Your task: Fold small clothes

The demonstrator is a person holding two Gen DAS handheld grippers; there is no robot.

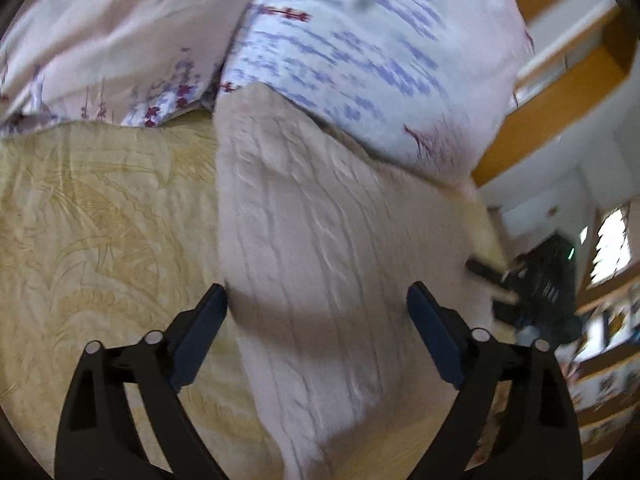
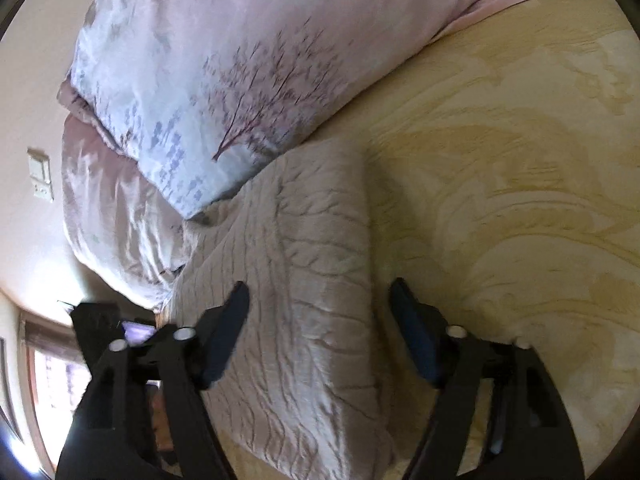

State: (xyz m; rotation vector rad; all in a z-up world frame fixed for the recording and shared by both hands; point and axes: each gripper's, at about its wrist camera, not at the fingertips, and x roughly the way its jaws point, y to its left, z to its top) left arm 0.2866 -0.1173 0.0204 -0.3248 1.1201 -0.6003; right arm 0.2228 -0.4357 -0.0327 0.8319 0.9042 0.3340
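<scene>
Cable-knit sweater [image 1: 320, 248] — cream, folded oblong — on yellow embossed bedspread [image 1: 100, 220], left hand-held gripper [image 1: 318, 300] spread, right hand-held gripper [image 2: 320, 296] spread.

The left gripper [image 1: 318, 318] had matte black linkage arms with triangular cut-outs, round silver pivot pins at the joints, and flat dark navy pads [image 1: 200, 334] on its two fingers. The right gripper [image 2: 320, 320] was built the same, black arms with silver pins and navy finger pads [image 2: 414, 330].
</scene>
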